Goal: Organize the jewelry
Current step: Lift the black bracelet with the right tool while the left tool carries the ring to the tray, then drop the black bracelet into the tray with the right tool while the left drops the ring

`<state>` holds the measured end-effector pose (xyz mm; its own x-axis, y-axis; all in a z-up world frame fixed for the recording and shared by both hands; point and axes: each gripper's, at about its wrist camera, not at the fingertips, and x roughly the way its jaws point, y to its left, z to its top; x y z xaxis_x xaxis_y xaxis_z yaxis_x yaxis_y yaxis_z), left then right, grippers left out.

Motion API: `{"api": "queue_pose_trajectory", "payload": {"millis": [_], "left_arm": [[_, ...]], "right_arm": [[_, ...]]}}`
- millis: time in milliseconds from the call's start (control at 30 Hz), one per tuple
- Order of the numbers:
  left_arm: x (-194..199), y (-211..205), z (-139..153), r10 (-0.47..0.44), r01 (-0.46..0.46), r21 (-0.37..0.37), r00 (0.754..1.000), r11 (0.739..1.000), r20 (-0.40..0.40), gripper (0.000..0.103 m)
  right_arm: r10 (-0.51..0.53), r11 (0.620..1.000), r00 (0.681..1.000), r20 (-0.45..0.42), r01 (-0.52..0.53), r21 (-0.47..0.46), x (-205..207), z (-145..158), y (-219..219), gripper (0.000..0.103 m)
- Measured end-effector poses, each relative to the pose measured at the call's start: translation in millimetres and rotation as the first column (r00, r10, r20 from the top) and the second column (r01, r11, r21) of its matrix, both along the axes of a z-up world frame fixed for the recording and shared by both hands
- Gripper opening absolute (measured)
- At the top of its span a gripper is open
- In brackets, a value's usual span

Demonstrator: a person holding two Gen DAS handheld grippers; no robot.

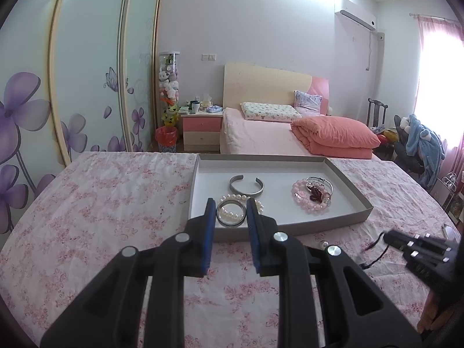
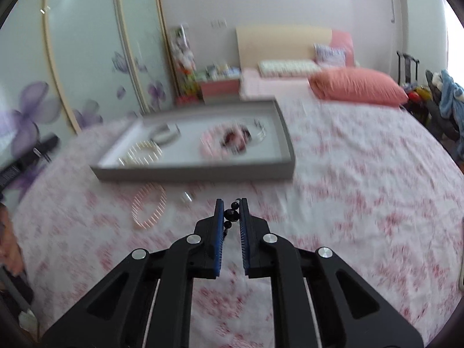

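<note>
Right gripper clenched on one black bead strand; left gripper released around one bangle in one tray.

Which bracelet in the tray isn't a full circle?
The plain silver cuff at the back of the tray: its band has a gap, while the pearl strand and pink bead bracelet form closed loops.
</note>
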<state>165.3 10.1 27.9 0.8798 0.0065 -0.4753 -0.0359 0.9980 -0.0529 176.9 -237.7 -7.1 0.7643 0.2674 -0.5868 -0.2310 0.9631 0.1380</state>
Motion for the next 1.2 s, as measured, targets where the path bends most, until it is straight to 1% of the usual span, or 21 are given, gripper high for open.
{"api": "queue_pose_trajectory", "payload": {"millis": [167, 300, 433, 600, 767, 933, 1200], "left_arm": [[-2, -2, 3, -0.003, 0.003, -0.002, 1.000, 1.000, 0.011, 0.022], [-5, -4, 6, -0.007, 0.007, 0.001, 1.000, 1.000, 0.024, 0.022], [-6, -6, 9, -0.009, 0.009, 0.004, 0.999, 1.000, 0.038, 0.022], [-7, -9, 15, -0.012, 0.011, 0.016, 0.998, 1.000, 0.059, 0.022], [-6, -15, 18, -0.015, 0.013, 0.033, 0.997, 0.999, 0.081, 0.022], [-1, -19, 20, -0.013, 0.010, 0.034, 0.996, 0.999, 0.092, 0.022], [15, -22, 20, -0.007, 0.003, 0.042, 0.995, 0.999, 0.097, 0.022]], "right_arm": [[-0.001, 0.999, 0.995, 0.100, -0.003, 0.039, -7, 26, -1, 0.011], [-0.007, 0.998, 0.985, 0.173, -0.005, 0.067, -10, 45, -3, 0.011], [-0.009, 0.998, 0.969, 0.246, -0.007, 0.063, -17, 59, -1, 0.011], [-0.001, 0.999, 0.952, 0.306, -0.014, 0.045, -21, 73, 4, 0.011], [0.014, 0.999, 0.934, 0.356, -0.025, 0.024, -20, 82, 12, 0.011], [0.025, 0.999, 0.920, 0.390, -0.033, 0.014, -18, 86, 21, 0.011], [0.024, 0.999, 0.918, 0.396, -0.036, 0.021, 2, 85, 25, 0.011]]}}
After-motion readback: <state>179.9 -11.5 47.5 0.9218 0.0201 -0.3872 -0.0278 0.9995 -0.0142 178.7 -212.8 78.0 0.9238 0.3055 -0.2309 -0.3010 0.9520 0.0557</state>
